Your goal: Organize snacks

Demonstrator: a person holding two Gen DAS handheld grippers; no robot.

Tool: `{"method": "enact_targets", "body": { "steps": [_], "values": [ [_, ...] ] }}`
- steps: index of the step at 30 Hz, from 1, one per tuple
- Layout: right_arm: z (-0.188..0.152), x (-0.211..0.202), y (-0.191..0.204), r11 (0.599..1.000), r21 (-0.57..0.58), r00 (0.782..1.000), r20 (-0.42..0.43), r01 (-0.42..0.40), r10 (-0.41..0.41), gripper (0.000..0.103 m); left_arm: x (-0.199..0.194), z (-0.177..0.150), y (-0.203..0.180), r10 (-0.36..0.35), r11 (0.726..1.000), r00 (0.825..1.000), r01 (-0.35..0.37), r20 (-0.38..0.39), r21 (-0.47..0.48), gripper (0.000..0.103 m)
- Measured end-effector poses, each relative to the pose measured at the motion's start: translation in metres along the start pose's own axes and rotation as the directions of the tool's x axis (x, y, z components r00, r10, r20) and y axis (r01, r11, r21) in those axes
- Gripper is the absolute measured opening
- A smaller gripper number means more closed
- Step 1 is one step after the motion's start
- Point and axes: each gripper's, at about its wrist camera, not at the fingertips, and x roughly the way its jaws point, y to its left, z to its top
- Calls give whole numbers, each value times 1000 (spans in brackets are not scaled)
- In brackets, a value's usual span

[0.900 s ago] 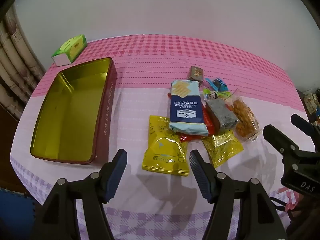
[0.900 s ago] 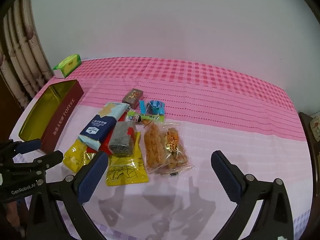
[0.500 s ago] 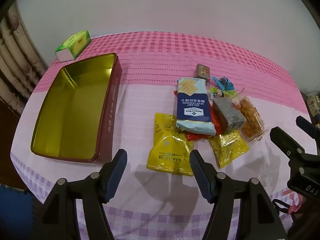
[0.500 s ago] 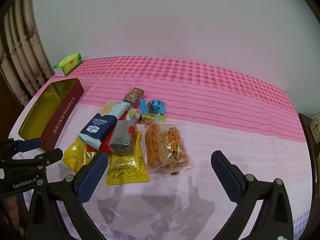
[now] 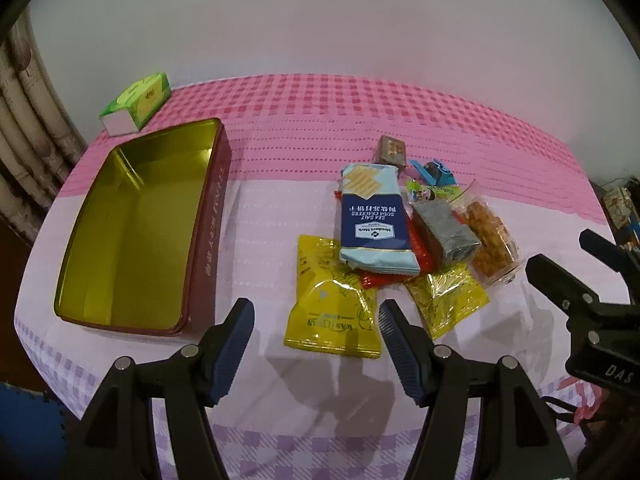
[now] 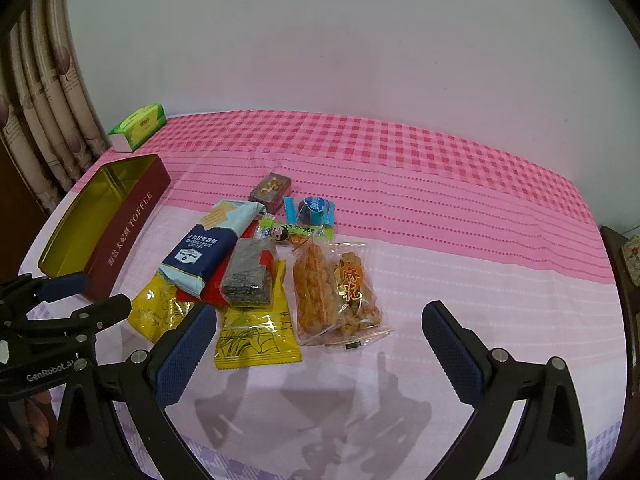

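Observation:
A pile of snacks lies mid-table: a blue cracker pack (image 5: 374,220) (image 6: 206,246), a yellow pouch (image 5: 334,304), a second yellow packet (image 6: 256,326), a grey seaweed pack (image 6: 248,276), a clear bag of fried twists (image 6: 340,290) (image 5: 490,240), a small brown box (image 6: 270,190) and blue candies (image 6: 314,210). An open red tin with a gold inside (image 5: 132,224) (image 6: 100,220) stands to the left. My left gripper (image 5: 316,350) is open, just before the yellow pouch. My right gripper (image 6: 316,354) is open, before the twist bag.
A green tissue box (image 5: 136,104) (image 6: 138,126) sits at the far left corner by the curtain (image 6: 44,92). The table wears a pink checked cloth (image 6: 400,152). A white wall rises behind. Dark furniture (image 6: 628,264) stands past the right edge.
My left gripper has drifted left and back a little, so the tin and snacks sit further right in its view. The right gripper barely moved. Both stay open.

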Motion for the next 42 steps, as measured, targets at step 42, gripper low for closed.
{"method": "enact_targets", "body": {
  "steps": [42],
  "values": [
    [-2, -2, -2, 1000, 19, 1000, -7, -25, 25, 102, 19, -4, 1, 6, 1000, 998, -8, -69, -26, 66]
  ]
}}
